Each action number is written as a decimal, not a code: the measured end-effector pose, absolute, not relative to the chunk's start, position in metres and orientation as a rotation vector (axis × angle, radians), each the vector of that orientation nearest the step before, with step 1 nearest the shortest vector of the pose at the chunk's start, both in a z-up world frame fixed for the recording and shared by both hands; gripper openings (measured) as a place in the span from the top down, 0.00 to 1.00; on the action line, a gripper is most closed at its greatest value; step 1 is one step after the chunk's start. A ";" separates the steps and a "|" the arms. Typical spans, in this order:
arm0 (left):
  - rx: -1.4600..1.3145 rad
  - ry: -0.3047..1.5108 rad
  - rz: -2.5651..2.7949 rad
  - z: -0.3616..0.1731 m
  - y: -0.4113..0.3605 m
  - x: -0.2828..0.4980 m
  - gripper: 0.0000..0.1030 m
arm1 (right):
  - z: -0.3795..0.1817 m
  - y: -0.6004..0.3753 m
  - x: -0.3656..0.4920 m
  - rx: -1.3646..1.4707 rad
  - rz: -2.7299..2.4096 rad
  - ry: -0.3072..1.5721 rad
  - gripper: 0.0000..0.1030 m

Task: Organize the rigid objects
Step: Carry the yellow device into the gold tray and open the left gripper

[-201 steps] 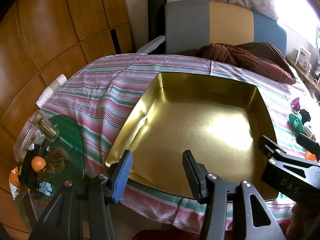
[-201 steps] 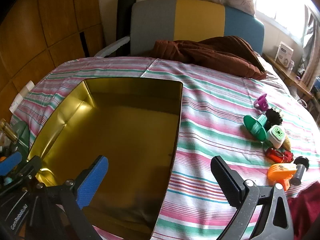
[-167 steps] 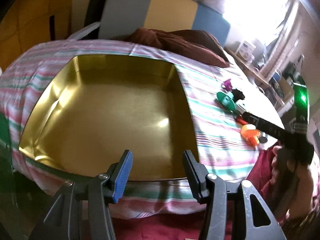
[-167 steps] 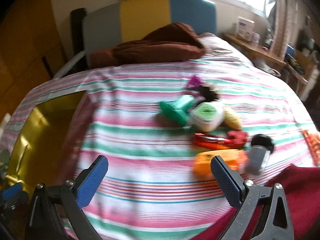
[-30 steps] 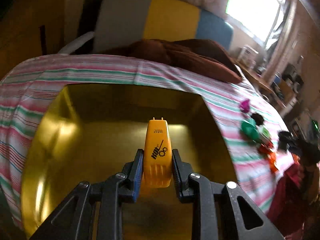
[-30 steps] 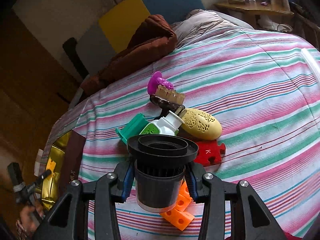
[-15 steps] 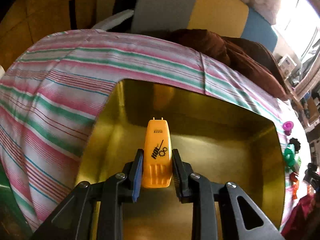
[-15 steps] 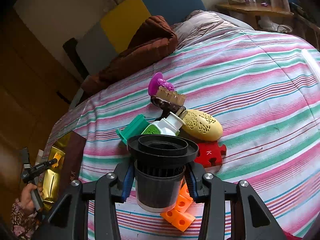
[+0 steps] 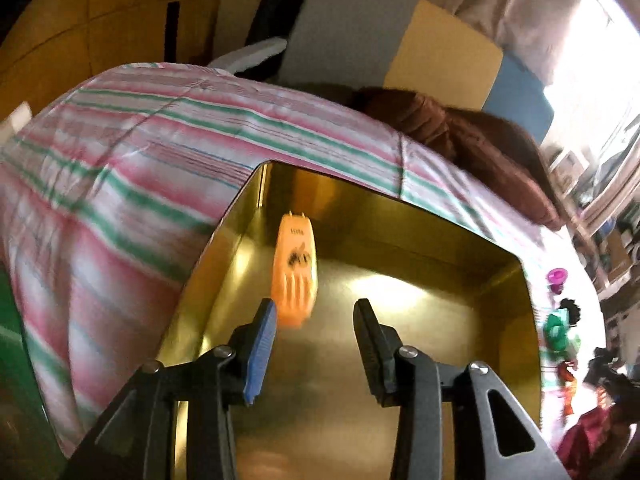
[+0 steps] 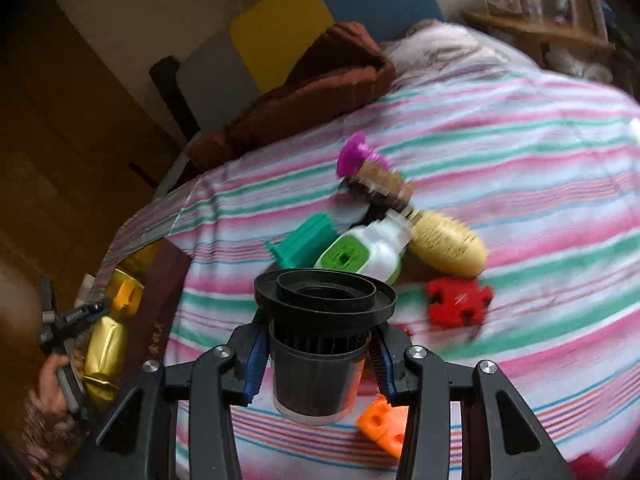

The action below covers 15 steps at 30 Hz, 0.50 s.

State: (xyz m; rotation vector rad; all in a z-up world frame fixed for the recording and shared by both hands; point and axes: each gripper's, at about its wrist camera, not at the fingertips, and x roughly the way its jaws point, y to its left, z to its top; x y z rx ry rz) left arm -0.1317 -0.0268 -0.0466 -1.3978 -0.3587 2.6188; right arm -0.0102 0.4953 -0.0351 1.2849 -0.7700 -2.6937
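Half a second earlier the left gripper [image 9: 314,322] had been clamped on the orange punch [image 9: 295,270]; its jaws now stood apart, and the blurred punch sat free just ahead of the blue pad, over the gold tray [image 9: 420,240] near its far left corner. Whether it touched the tray floor could not be told.

That tray filled the centre and lower part of the left wrist view, sunk into the striped bedspread [image 9: 120,168], and nothing else showed inside it. A brown blanket [image 9: 460,132] lay at upper right.

Only the right wrist view showed the right gripper [image 10: 318,354], at lower centre, closed tight on the black ribbed cup [image 10: 320,340]. Behind it, mid-frame, lay a white and green bottle [image 10: 360,250], a yellow oval piece [image 10: 446,242], a green block [image 10: 306,242], a red puzzle piece [image 10: 458,300], and a purple piece [image 10: 356,156].
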 end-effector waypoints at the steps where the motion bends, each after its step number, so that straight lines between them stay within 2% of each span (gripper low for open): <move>1: -1.372 -0.375 2.624 -0.045 -0.027 -0.121 0.61 | -0.038 0.492 -0.012 1.299 -2.664 -0.814 0.56; 5: -1.297 -0.384 2.663 -0.043 -0.020 -0.087 0.61 | -0.036 0.463 -0.023 1.278 -2.560 -0.891 0.56; 11: -1.254 -0.298 2.661 -0.040 -0.002 -0.066 0.61 | -0.005 0.376 -0.053 1.215 -2.449 -0.703 0.56; 15: -1.220 -0.324 2.708 -0.036 -0.005 -0.056 0.61 | 0.010 0.316 -0.078 1.189 -2.369 -0.617 0.56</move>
